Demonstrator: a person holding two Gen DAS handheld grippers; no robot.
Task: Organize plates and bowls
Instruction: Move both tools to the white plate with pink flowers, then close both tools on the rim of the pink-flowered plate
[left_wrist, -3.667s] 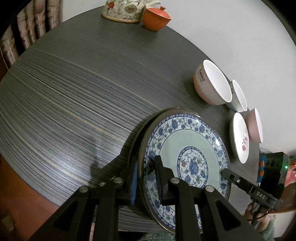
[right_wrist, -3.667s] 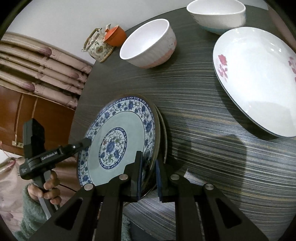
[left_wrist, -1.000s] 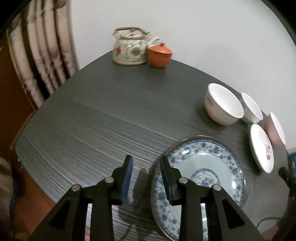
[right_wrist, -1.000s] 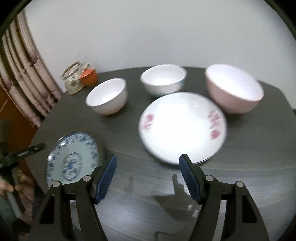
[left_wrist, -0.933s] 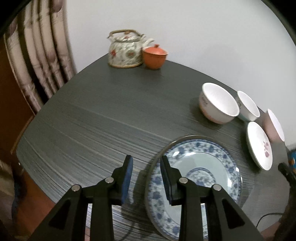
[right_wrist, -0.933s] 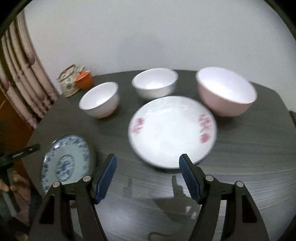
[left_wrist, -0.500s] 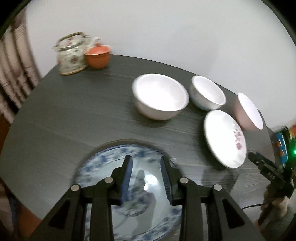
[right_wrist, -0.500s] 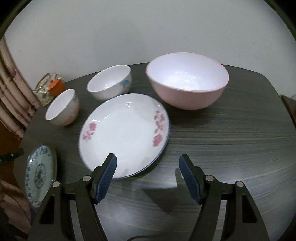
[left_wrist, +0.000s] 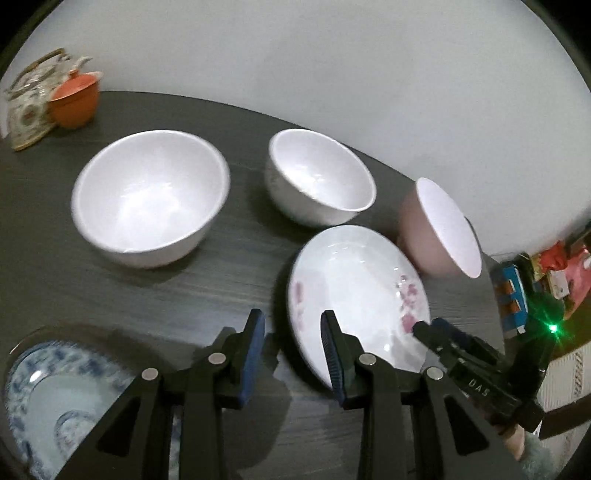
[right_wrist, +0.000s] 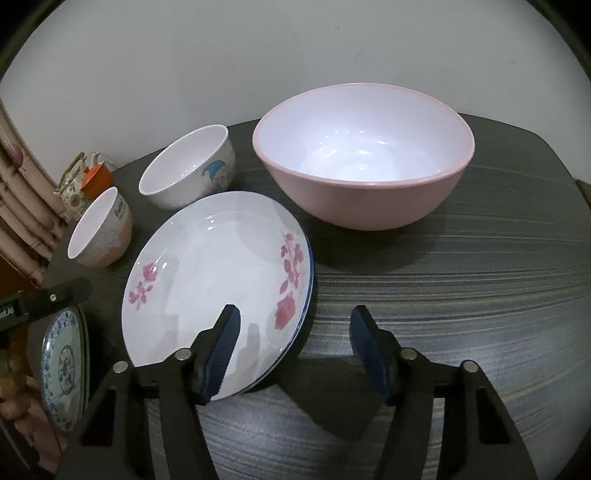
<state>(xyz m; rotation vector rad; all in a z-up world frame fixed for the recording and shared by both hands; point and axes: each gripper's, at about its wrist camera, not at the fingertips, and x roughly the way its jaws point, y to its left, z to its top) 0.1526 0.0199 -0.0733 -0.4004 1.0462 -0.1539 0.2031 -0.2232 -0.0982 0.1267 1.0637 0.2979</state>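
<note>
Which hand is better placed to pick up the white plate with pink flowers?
Probably the right. The right gripper has its closing jaws astride the flowered plate rim; the left gripper jaws sit narrower beside the opposite rim.

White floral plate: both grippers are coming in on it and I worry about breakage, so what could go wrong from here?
1. The right gripper is closing with the white floral plate rim between its jaws, not yet pinched; a shallow bite could let the plate slip.
2. The pink bowl sits close behind the plate, so lifting or sliding it may knock the bowl.
3. The left gripper straddles the opposite rim; uneven pulls could tilt the plate.
</note>
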